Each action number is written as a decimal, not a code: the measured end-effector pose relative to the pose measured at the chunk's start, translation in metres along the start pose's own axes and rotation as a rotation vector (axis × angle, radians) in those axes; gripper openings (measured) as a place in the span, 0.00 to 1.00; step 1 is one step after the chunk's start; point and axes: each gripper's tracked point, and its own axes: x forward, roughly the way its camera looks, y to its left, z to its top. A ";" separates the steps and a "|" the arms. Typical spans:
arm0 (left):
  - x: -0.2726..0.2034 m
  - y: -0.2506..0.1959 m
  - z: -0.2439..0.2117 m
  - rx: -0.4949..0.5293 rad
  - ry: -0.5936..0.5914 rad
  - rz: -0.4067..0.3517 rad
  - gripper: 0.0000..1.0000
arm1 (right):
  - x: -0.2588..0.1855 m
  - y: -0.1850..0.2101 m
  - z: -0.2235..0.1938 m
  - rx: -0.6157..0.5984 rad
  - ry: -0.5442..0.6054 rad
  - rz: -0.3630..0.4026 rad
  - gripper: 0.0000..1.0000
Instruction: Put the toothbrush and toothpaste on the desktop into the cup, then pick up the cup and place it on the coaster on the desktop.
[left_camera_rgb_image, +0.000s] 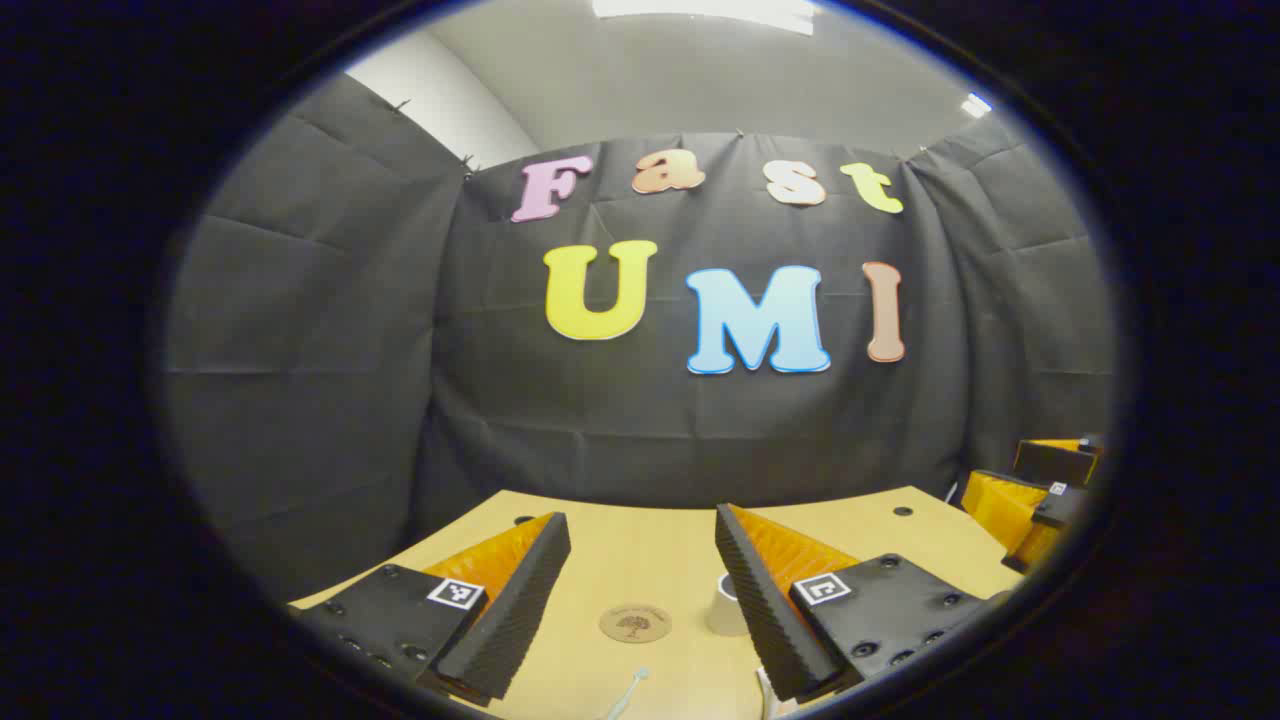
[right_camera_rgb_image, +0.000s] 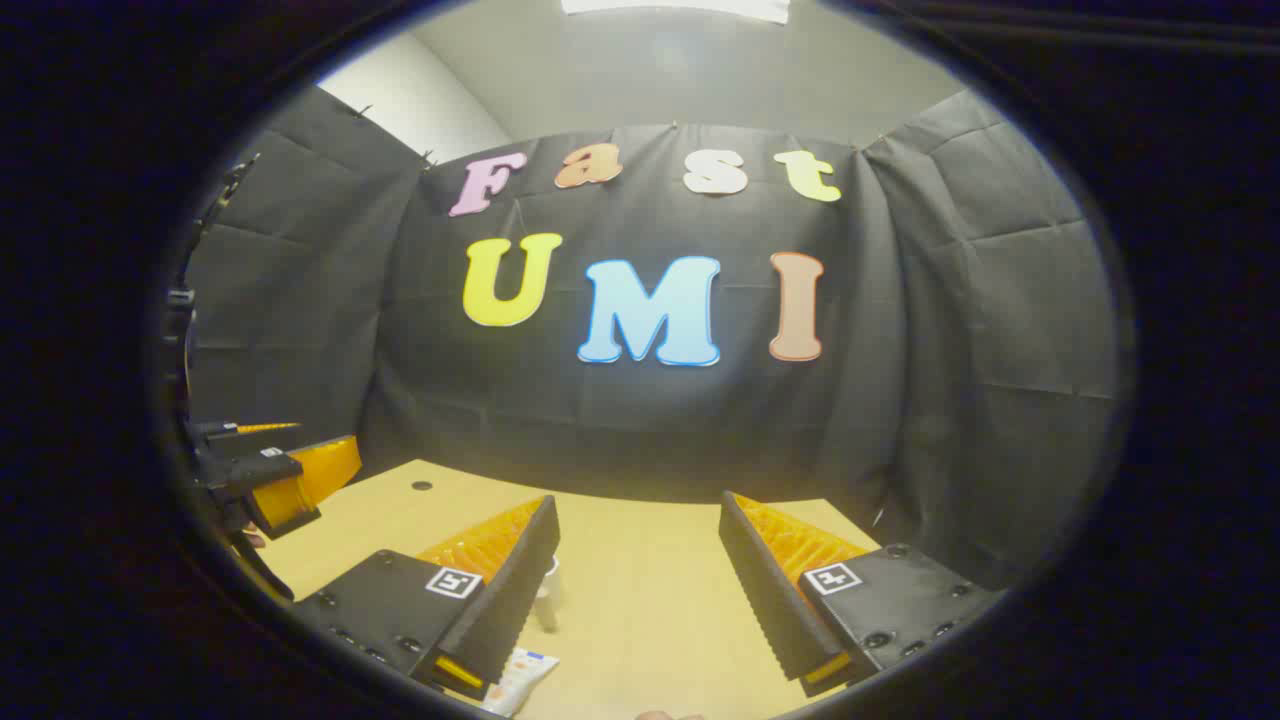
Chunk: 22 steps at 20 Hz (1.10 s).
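In the left gripper view my left gripper (left_camera_rgb_image: 640, 550) stands open above the wooden desktop (left_camera_rgb_image: 640, 540). Between its fingers lies a round brown coaster (left_camera_rgb_image: 635, 623), and a pale cup (left_camera_rgb_image: 724, 603) peeks out beside the right finger. The head of a white toothbrush (left_camera_rgb_image: 628, 692) shows at the bottom edge. In the right gripper view my right gripper (right_camera_rgb_image: 640, 545) is open too, with nothing between its fingers. The cup (right_camera_rgb_image: 546, 597) stands partly hidden behind its left finger, and the toothpaste tube (right_camera_rgb_image: 520, 680) lies below it at the near edge.
The other gripper (left_camera_rgb_image: 1040, 500) shows at the far right of the left gripper view, and at the far left (right_camera_rgb_image: 280, 475) of the right gripper view. The black cloth wall closes the desk's far side. Small dark holes (right_camera_rgb_image: 421, 486) mark the desktop.
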 end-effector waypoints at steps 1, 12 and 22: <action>0.004 0.002 0.002 0.016 -0.006 -0.002 0.96 | 0.002 0.008 -0.001 -0.010 0.008 0.020 1.00; 0.028 0.000 -0.040 0.038 0.124 -0.112 0.96 | 0.007 0.035 -0.044 0.056 0.238 -0.007 1.00; 0.044 -0.020 -0.086 0.032 0.265 -0.175 0.96 | 0.018 0.036 -0.064 0.035 0.346 -0.010 1.00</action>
